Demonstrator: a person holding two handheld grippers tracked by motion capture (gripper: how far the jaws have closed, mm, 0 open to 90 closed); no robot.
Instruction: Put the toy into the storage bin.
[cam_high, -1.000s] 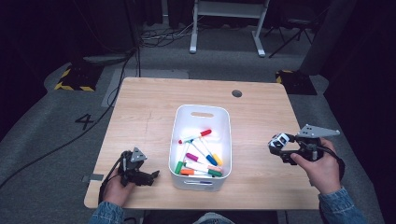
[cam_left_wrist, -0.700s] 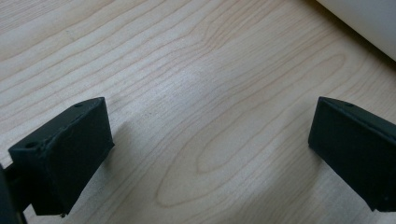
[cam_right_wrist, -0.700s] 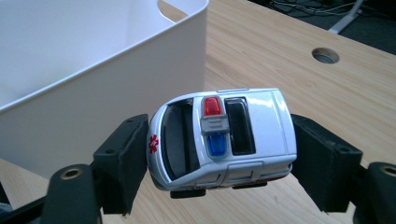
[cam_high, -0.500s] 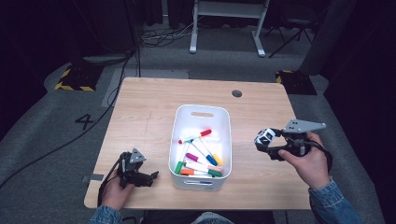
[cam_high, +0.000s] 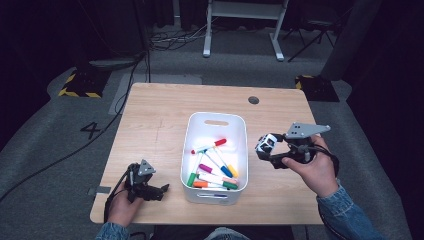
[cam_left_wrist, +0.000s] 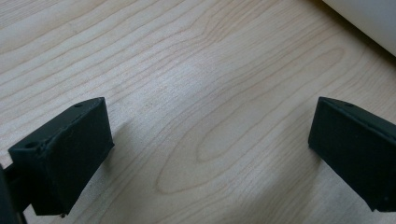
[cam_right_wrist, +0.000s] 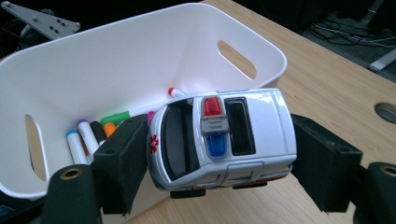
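A white toy ambulance (cam_right_wrist: 224, 135) with red and blue roof lights is clamped between the jaws of my right gripper (cam_right_wrist: 219, 163). In the high view that gripper (cam_high: 267, 150) holds the toy ambulance (cam_high: 266, 144) above the table, just right of the white bin (cam_high: 215, 119). The bin (cam_right_wrist: 116, 56) holds several coloured markers (cam_high: 212, 167). My left gripper (cam_high: 159, 191) rests low over the table's front left part, left of the bin, with its jaws wide apart and nothing between them; its own view shows bare wood (cam_left_wrist: 201, 116).
The wooden table (cam_high: 155, 120) has a round cable hole (cam_high: 253, 100) at the back right. A white desk frame (cam_high: 240, 25) and cables lie on the dark floor beyond. A number 4 (cam_high: 91, 130) is marked on the floor to the left.
My right gripper has carried the toy ambulance leftward, from the table's right edge to beside the bin. The left gripper has stayed where it was.
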